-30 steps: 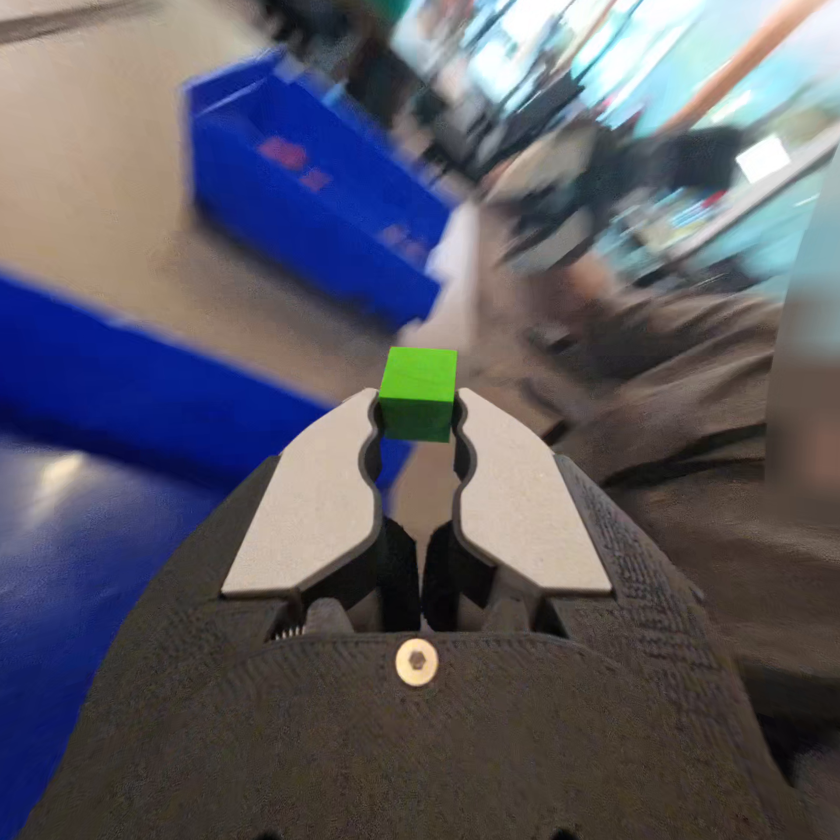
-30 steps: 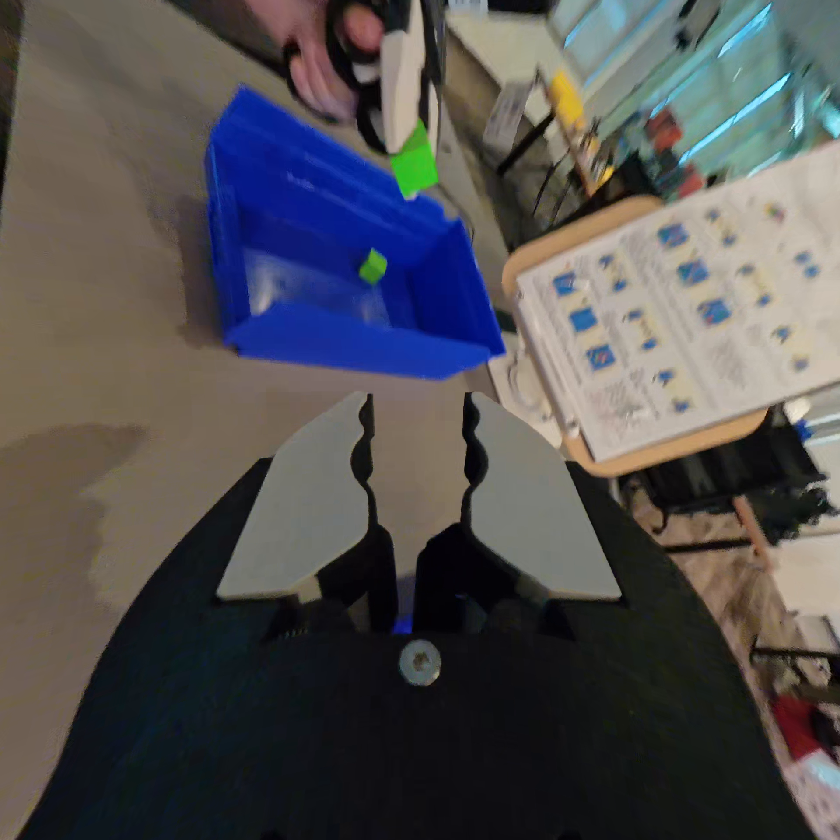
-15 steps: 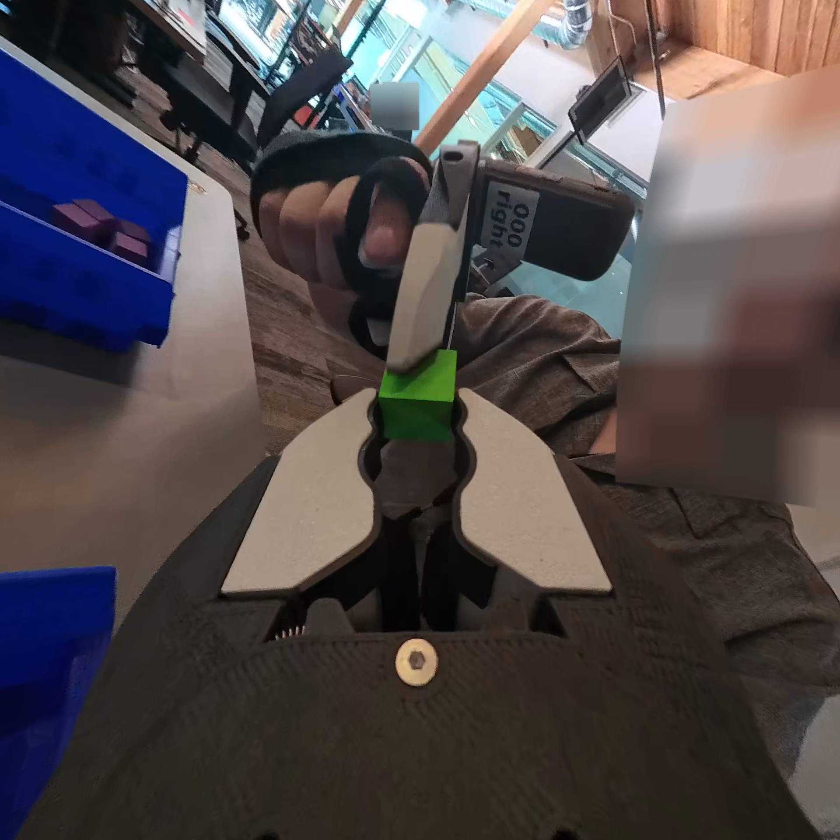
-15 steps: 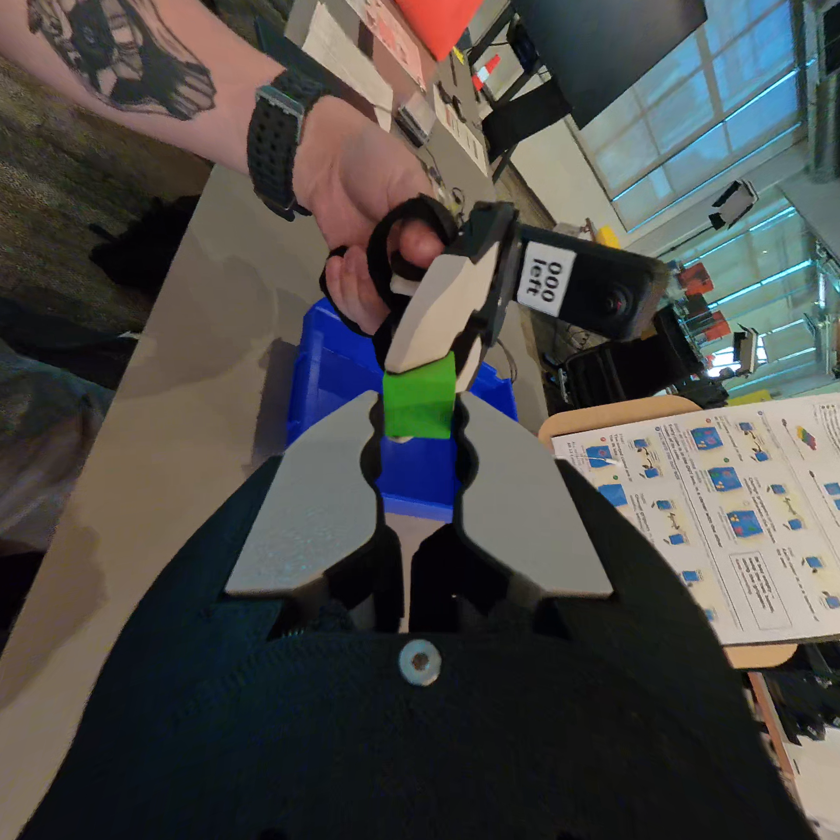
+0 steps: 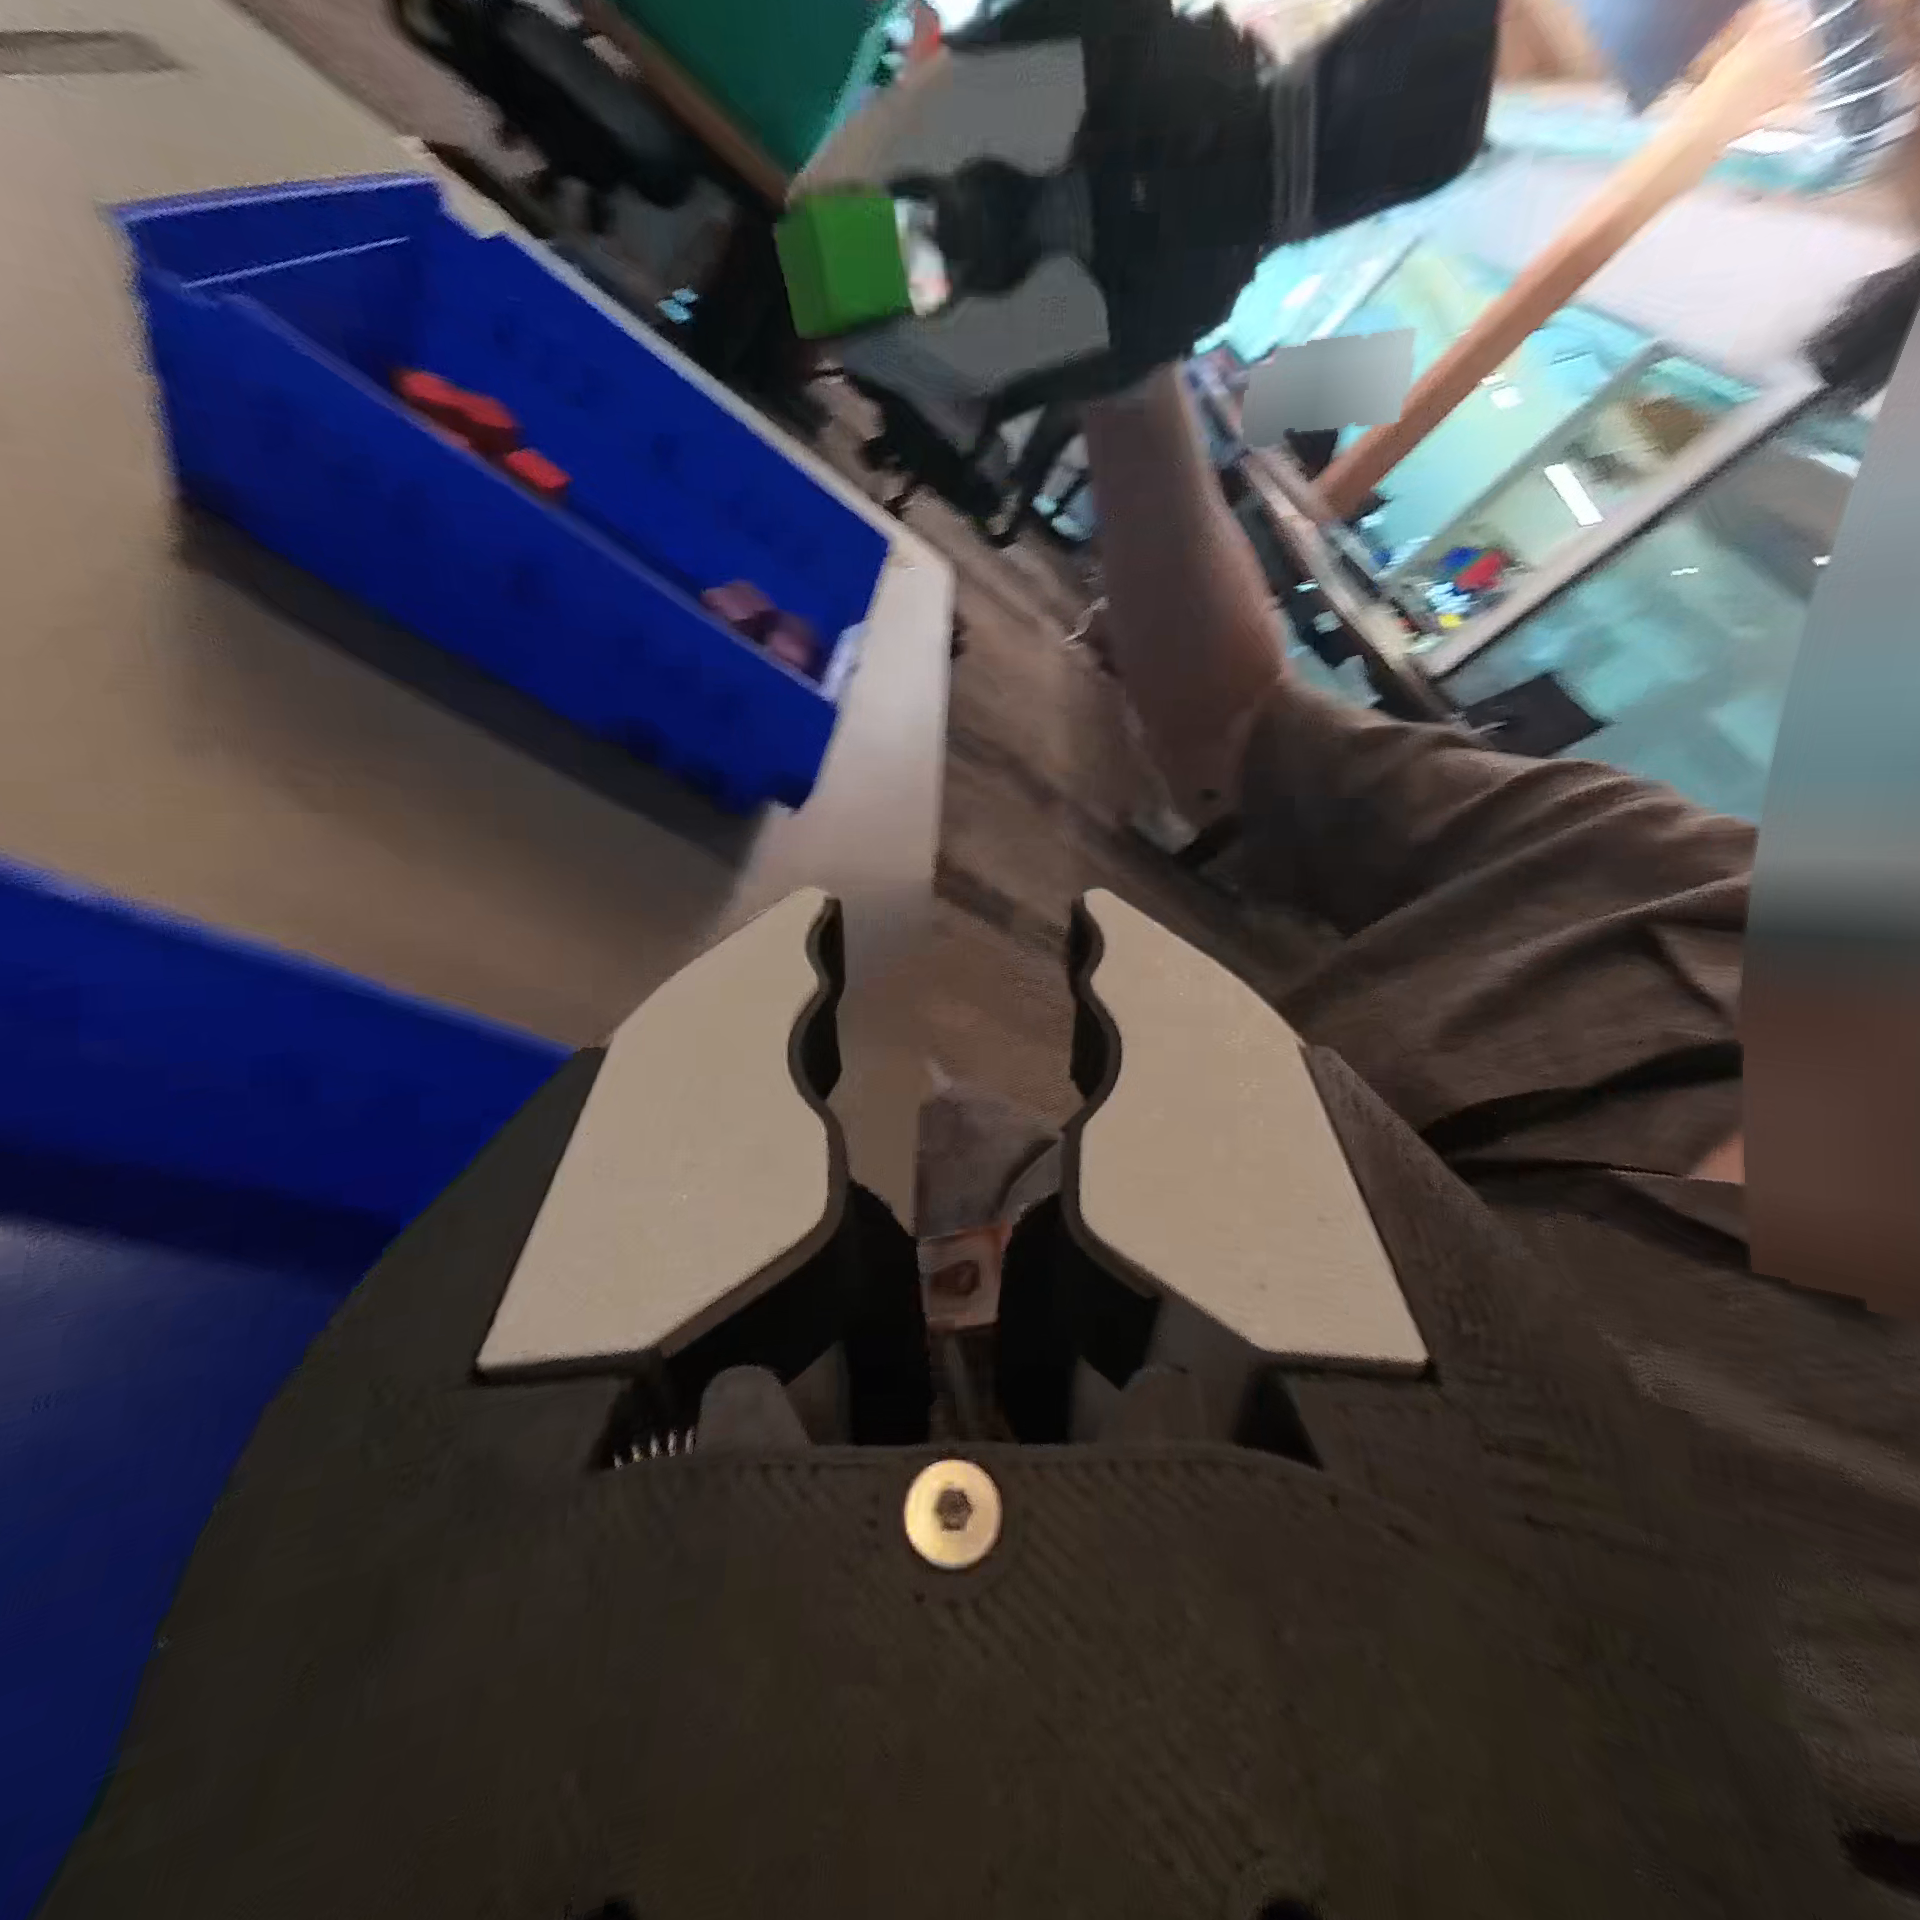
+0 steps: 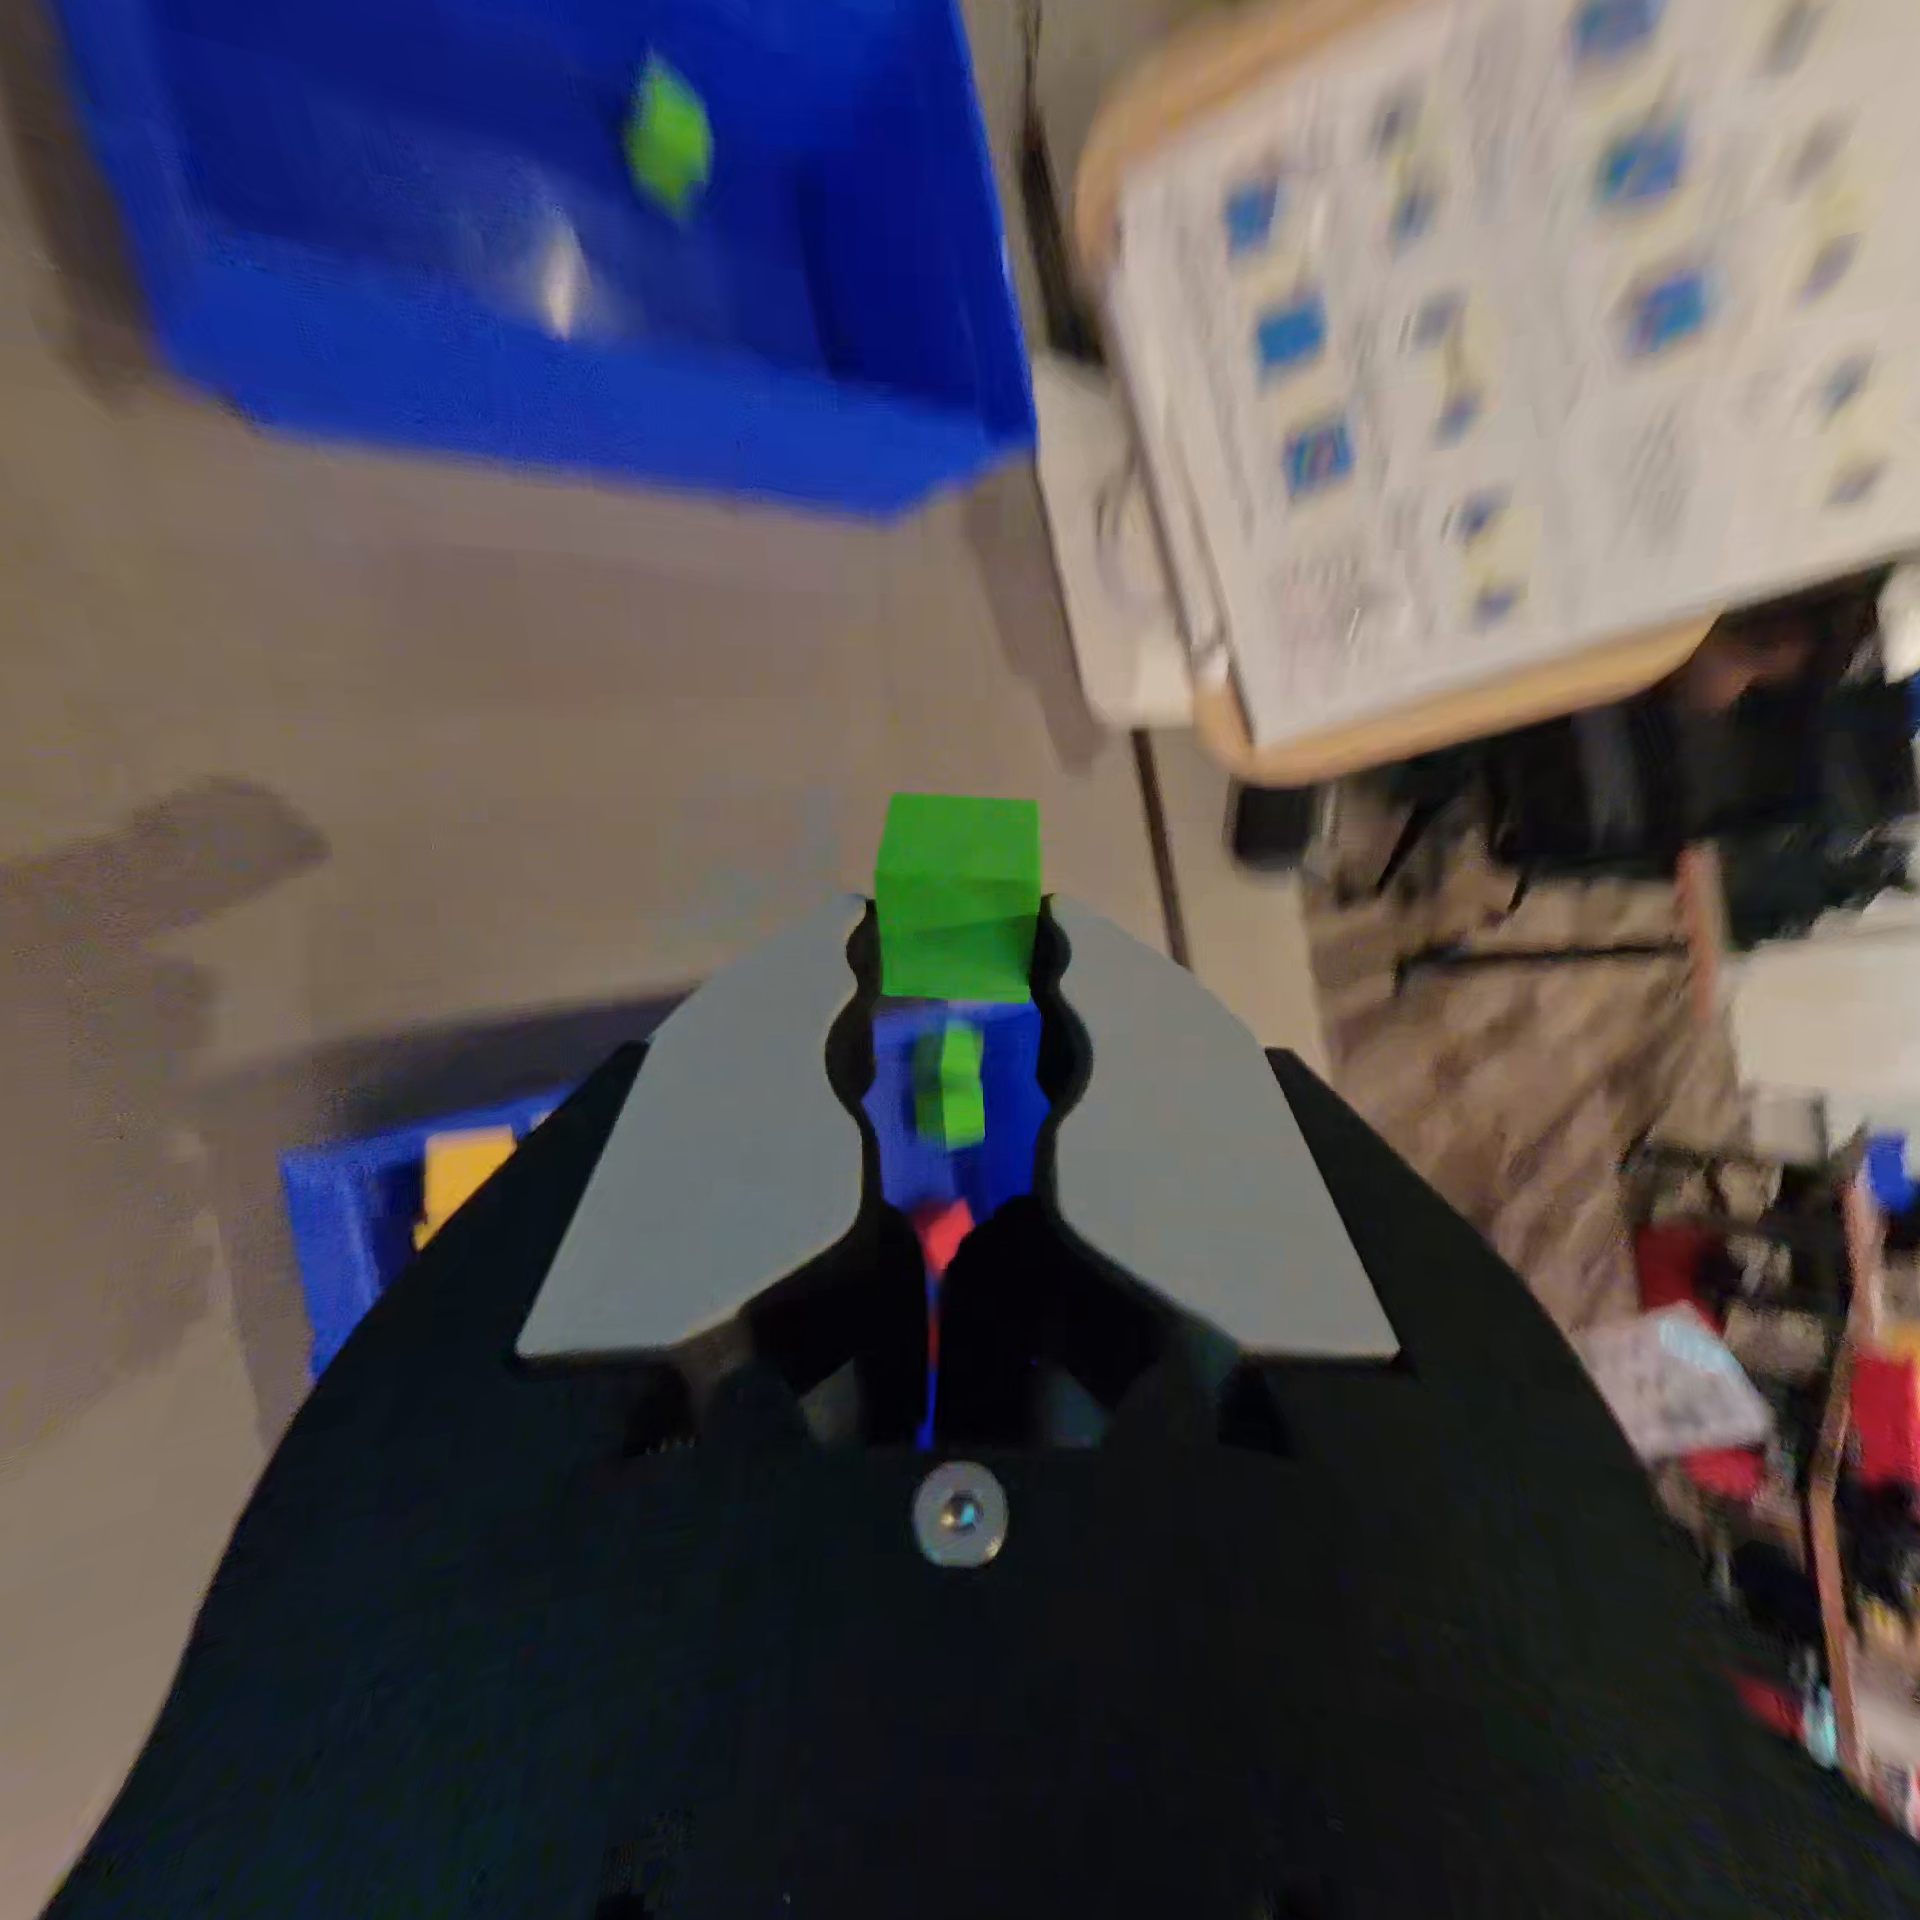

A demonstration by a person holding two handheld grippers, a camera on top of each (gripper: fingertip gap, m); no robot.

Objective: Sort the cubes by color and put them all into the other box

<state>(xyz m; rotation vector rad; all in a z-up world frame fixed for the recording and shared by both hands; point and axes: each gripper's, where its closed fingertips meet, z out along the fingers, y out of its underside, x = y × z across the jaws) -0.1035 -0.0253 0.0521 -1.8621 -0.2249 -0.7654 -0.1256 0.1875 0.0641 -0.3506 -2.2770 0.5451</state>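
My right gripper point(image 6: 956, 914) is shut on a green cube point(image 6: 956, 883) and holds it in the air above the beige table point(image 6: 520, 675). The same green cube point(image 5: 844, 260) shows in the left wrist view at the top, held up by the other gripper and a person's arm point(image 5: 1174, 582). My left gripper point(image 5: 951, 935) is open and empty, above the table's edge. Below the right gripper lies a blue bin point(image 6: 343, 1226) with another green cube point(image 6: 951, 1081), a yellow block point(image 6: 457, 1174) and a red block point(image 6: 940, 1226) in it.
A blue bin point(image 6: 520, 416) with one green cube point(image 6: 670, 140) stands farther off. In the left wrist view a blue bin point(image 5: 540, 582) holds red point(image 5: 457, 400) and purple blocks point(image 5: 753, 618); another blue bin point(image 5: 156, 1091) is near left. A printed sheet on a board point(image 6: 1507, 343) lies right.
The green cube has passed from my left gripper to my right one. The left gripper has opened and drawn away; the right has shut on the cube and swung over the table.
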